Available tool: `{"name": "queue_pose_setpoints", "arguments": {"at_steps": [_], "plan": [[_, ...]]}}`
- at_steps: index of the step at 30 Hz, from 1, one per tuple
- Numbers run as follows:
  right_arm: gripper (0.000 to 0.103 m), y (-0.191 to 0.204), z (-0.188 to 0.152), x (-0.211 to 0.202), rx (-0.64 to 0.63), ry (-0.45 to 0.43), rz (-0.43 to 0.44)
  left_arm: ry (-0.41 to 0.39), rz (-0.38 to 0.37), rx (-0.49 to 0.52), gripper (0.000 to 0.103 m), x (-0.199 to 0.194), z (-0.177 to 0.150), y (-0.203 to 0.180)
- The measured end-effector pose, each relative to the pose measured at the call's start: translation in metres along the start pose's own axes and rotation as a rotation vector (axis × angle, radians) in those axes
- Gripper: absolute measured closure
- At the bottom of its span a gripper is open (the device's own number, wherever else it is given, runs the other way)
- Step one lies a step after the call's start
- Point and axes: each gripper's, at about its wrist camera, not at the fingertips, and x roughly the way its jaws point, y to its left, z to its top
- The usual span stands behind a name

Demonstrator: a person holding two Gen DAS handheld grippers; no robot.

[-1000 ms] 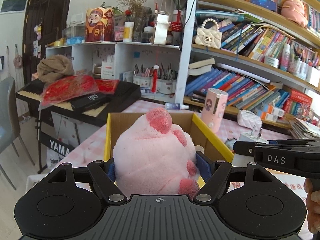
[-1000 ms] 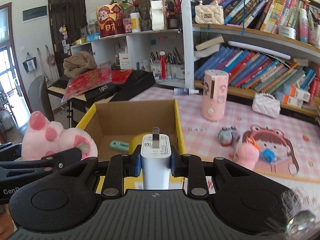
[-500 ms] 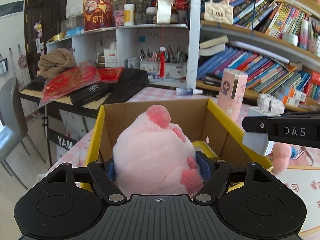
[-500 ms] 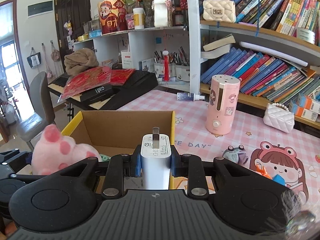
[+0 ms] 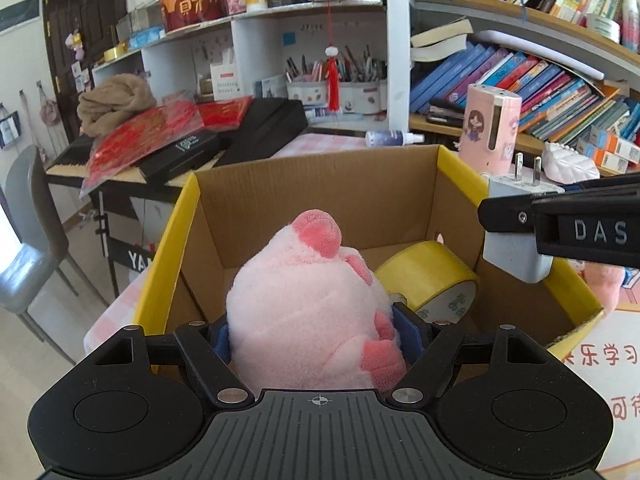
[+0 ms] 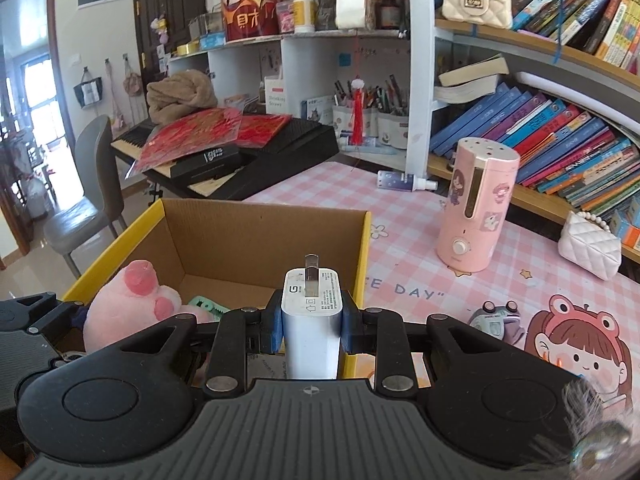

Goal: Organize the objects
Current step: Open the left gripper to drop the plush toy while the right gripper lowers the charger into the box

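Pink plush pig toy sits clamped between the left gripper's blue fingers, low inside the brown cardboard box with yellow rim; beside it lies a yellow tape roll; the right gripper pinches a white wall charger over the box's right edge; pink checked tabletop beneath.

Crowded bookshelves, grey chair, dark door.
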Motion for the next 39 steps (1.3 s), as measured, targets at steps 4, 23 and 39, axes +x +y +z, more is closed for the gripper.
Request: {"name": "queue_pose_setpoints", "arguments": {"at_steps": [4, 23, 39], "plan": [[0.078, 0.001, 0.0, 0.009, -0.019, 0.016, 0.011, 0.016, 0.016, -0.002, 0.023, 0.006, 0.0, 0.0], [0.078, 0.001, 0.014, 0.037, -0.07, 0.011, 0.027, -0.033, 0.033, 0.045, 0.01, 0.006, 0.005, -0.008], [0.078, 0.028, 0.036, 0.085, -0.162, 0.113, 0.123, -0.131, 0.078, 0.043, 0.006, -0.026, 0.003, 0.001]]}}
